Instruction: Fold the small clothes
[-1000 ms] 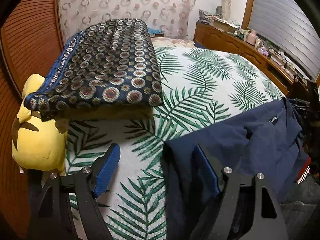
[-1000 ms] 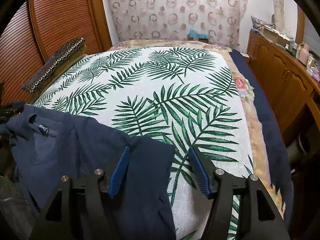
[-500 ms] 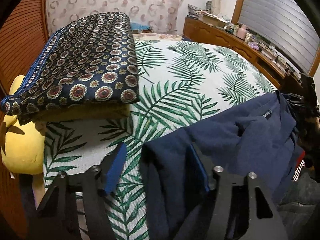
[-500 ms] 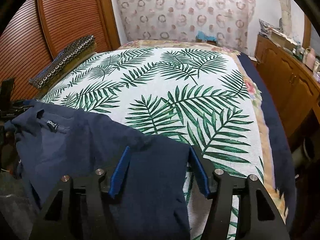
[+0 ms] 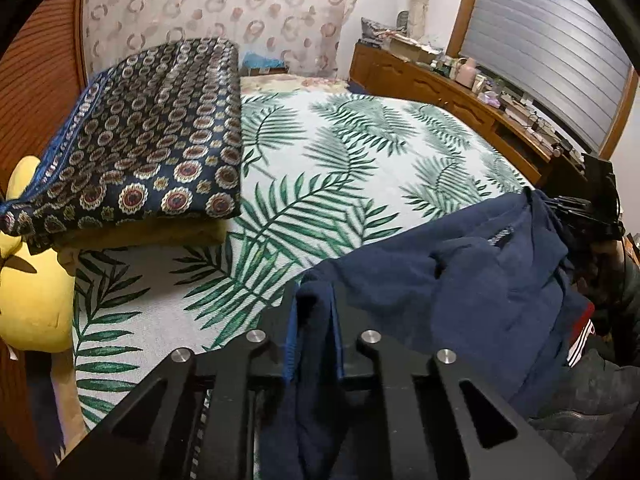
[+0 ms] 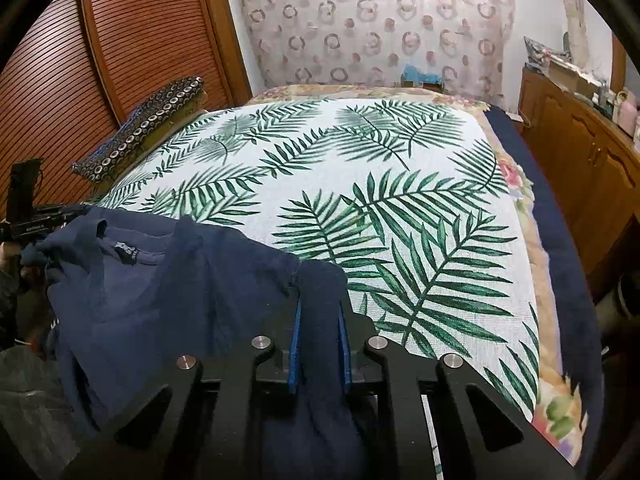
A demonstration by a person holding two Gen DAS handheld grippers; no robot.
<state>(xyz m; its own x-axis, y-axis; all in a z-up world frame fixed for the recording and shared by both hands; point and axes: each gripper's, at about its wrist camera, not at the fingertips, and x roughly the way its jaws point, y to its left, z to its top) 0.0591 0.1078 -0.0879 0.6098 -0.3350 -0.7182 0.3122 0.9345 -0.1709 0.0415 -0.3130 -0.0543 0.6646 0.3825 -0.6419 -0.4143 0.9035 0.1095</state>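
Observation:
A navy blue shirt [image 5: 472, 276] hangs stretched between my two grippers over the near edge of a bed with a green palm-leaf cover [image 5: 360, 168]. My left gripper [image 5: 314, 320] is shut on one corner of the shirt. My right gripper [image 6: 320, 320] is shut on the other corner of the shirt [image 6: 160, 292]. The neck label [image 6: 126, 250] faces up in the right wrist view. The left gripper also shows at the far left of the right wrist view [image 6: 44, 220].
A folded dark patterned blanket [image 5: 148, 148] lies along the left side of the bed, also in the right wrist view [image 6: 140, 136]. A yellow plush toy [image 5: 32, 292] sits beside it. A wooden dresser [image 5: 472, 92] with clutter stands to the right. A slatted wooden wardrobe [image 6: 100, 64] stands to the left.
Both grippers have closed on the shirt's corners; earlier both stood open around the fabric. The shirt is now lifted and bunched between them.

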